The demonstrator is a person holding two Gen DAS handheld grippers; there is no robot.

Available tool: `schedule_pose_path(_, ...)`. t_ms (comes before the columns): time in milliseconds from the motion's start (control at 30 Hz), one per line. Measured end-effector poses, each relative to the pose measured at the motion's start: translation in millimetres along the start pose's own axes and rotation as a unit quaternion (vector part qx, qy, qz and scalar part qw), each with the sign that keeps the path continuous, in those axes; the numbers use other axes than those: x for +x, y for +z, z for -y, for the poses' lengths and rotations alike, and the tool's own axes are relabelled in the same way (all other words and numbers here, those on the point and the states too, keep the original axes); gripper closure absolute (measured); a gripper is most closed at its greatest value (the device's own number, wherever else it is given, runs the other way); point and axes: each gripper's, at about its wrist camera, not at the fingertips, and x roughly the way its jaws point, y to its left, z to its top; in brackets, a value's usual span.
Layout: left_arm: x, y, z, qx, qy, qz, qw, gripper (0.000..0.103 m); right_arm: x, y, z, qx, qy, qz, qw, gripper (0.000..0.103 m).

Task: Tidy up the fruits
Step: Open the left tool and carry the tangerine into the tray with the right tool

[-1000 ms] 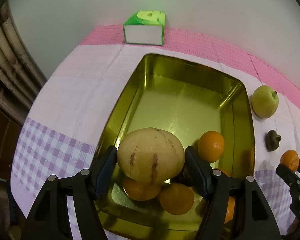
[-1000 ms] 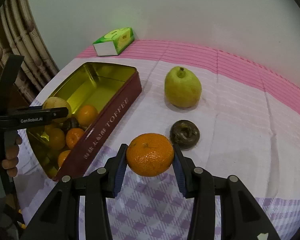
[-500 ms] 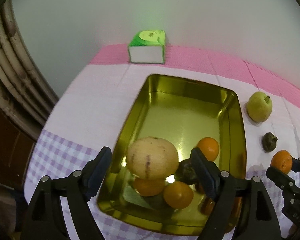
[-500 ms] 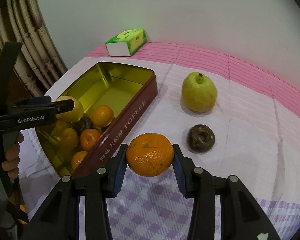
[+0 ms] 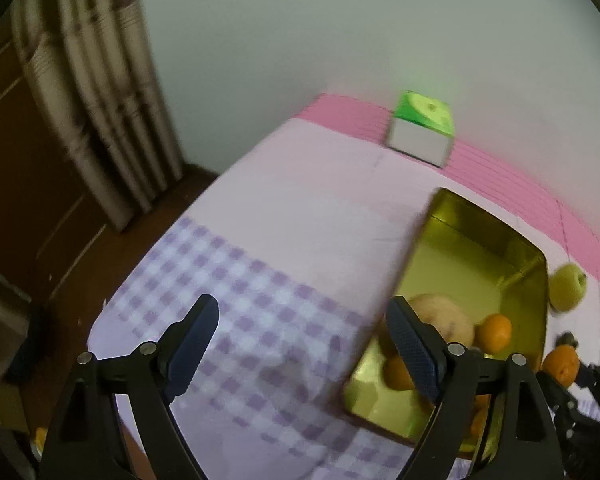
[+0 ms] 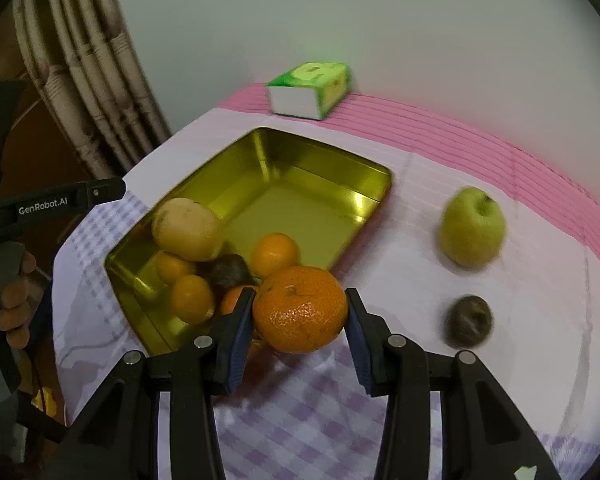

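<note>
My left gripper (image 5: 302, 308) hangs over the purple-checked cloth, left of the gold tin (image 5: 480, 216). Its jaws are opening and nothing is between them. In the tin lie a pale yellow fruit (image 5: 444, 316), several oranges and a dark fruit (image 6: 228, 270). My right gripper (image 6: 299, 300) is shut on an orange (image 6: 300, 312), held just above the near right corner of the gold tin (image 6: 328, 160). A green apple (image 6: 472, 232) and a second dark fruit (image 6: 468, 320) sit on the cloth to the right of the tin.
A green and white tissue box (image 6: 308, 90) stands at the back on the pink stripe, near the wall. A curtain (image 5: 100, 100) hangs past the table's left edge. A person's hand (image 6: 14, 304) holds the left gripper's handle.
My left gripper let go of the pale yellow fruit, which now rests in the tin, and drew back up and left off the tin. My right gripper carried its orange left to the tin's near corner.
</note>
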Motion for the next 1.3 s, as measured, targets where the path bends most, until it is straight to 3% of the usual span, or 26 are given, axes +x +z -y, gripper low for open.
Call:
schedule_pose_path(133,1,1,-10,-0.024,0.006,-0.002,0.9997,0.017,13,8,-16,-0.020,0.010,-0.008,1.000,0.062)
schedule_pose_path(633,4,0,-2,-0.012,0.005,-0.007,0.9999,0.017,54,20,-33,-0.038,0.009,-0.031,0.999,0.062)
schedule_pose_path(1100,8,-5,0,-0.008,0.006,-0.013,0.9999,0.017,56,16,-47,-0.076,-0.011,-0.026,0.997,0.062)
schedule_pose_path(1300,9,-5,2,-0.002,0.005,-0.015,0.9999,0.017,56,17,-44,-0.059,-0.002,-0.028,0.998,0.061)
